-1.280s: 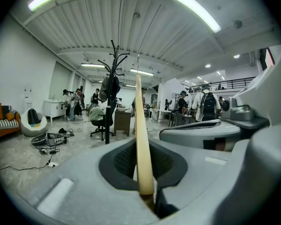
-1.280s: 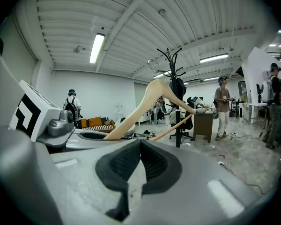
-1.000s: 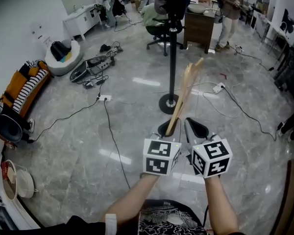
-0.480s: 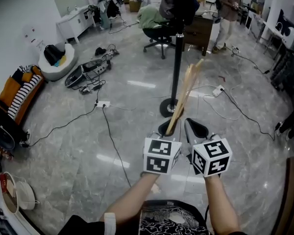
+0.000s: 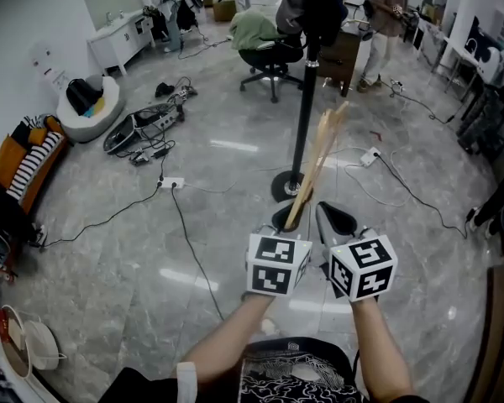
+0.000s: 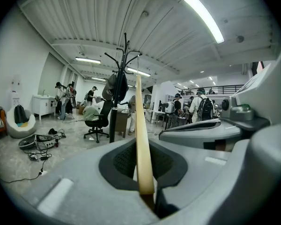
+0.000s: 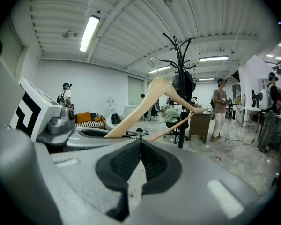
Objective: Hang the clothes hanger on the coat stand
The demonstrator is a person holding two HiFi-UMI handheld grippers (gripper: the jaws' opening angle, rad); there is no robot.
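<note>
Here the left tool (image 5: 287, 217) is closed on the lower end of the wooden hanger (image 5: 319, 159), which rises tilted into the air above both tools. The right tool (image 5: 336, 219) is just beside it, its jaws pressed together with nothing between them. The black coat stand (image 5: 302, 116) stands further ahead on the floor (image 5: 218, 225), and the hanger does not hang on it.

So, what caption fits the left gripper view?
Left gripper clamping a wooden hanger, black coat stand ahead.
</note>
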